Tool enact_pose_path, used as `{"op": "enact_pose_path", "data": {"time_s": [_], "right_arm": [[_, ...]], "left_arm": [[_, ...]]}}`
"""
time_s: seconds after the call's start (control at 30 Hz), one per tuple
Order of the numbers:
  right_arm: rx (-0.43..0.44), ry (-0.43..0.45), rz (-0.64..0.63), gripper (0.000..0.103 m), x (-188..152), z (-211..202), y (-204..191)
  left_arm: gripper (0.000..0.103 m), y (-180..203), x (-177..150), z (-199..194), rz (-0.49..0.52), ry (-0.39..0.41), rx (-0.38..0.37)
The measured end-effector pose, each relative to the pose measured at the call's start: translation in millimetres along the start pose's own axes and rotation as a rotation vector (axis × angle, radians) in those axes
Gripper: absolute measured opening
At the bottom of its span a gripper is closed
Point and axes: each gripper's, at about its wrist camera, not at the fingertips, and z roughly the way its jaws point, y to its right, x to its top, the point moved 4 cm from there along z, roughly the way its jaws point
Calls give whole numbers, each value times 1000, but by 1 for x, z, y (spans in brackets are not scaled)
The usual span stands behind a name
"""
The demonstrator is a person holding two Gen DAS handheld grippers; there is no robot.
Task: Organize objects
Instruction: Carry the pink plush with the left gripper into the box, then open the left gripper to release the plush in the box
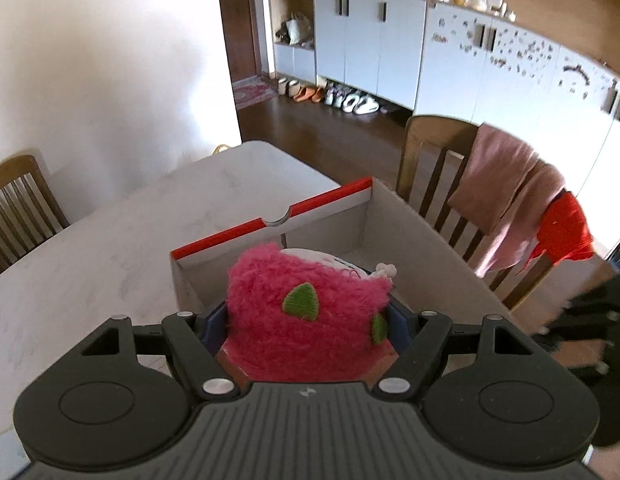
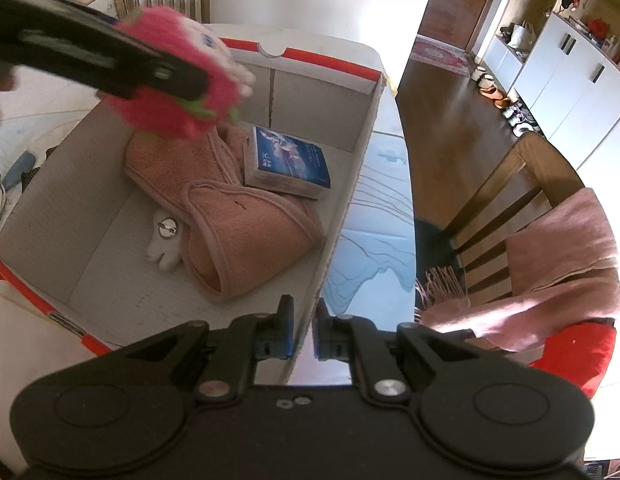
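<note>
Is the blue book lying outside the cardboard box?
No, the blue book lies inside the cardboard box, beside the pink cloth.

Box (image 2: 362,128) floor lies free near and left; towel (image 2: 233,216) and book (image 2: 287,160) crowd its far right.

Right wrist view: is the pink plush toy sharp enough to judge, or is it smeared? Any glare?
Right wrist view: the pink plush toy and the left gripper holding it are motion-smeared, while the cardboard box, the blue book and the pink cloth are sharp; the table beside the box is glary. Left wrist view: the toy is crisp and the wall washed out.
</note>
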Motion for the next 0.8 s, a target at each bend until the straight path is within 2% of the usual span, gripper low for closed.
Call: {"op": "enact_pose_path", "data": {"time_s": [0.4,0.6,0.8], "right_arm": [[11,-6,12,8,0,1,2],[11,-6,16,8,0,2,2],[7,-7,19,8,0,1,2]], "left_arm": [[76,2,-5,63,45,-120,65],[77,3,-10,71,55,-145,61],[82,2,-11,65,50,-139,49]]}}
